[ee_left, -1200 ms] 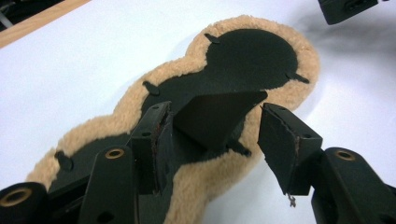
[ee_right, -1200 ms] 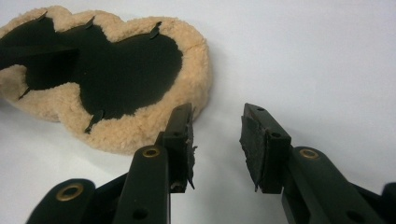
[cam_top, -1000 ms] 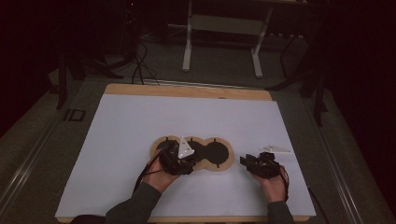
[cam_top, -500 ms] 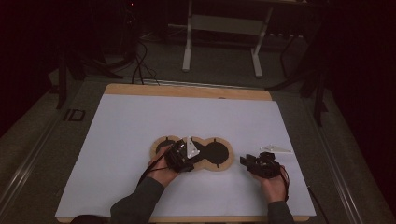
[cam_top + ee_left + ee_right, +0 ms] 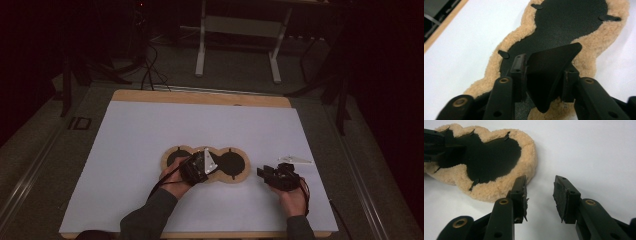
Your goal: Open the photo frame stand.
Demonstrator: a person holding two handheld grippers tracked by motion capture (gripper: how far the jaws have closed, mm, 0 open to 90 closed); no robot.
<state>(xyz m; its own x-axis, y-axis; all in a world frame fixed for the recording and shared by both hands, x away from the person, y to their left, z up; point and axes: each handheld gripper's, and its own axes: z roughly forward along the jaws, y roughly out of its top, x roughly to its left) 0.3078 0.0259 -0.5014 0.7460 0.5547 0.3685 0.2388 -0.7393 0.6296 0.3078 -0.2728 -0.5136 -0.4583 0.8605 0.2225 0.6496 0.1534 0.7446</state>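
- Left gripper: black body, a grey three-cornered plate on top, and a thin black cable trailing back along the arm.
- Right gripper: black and boxy, with a dark cable looping by the wrist.
- Jaws: matte black arms with brass-coloured rivets, small screw holes and worn pads.
- Sleeves: dark grey, reaching the wrists.

Wooden table, top covered by white sheet. On the sheet: tan fleece-edged black pad, lobed outline, near front centre. Small pale flat piece lies to its right.
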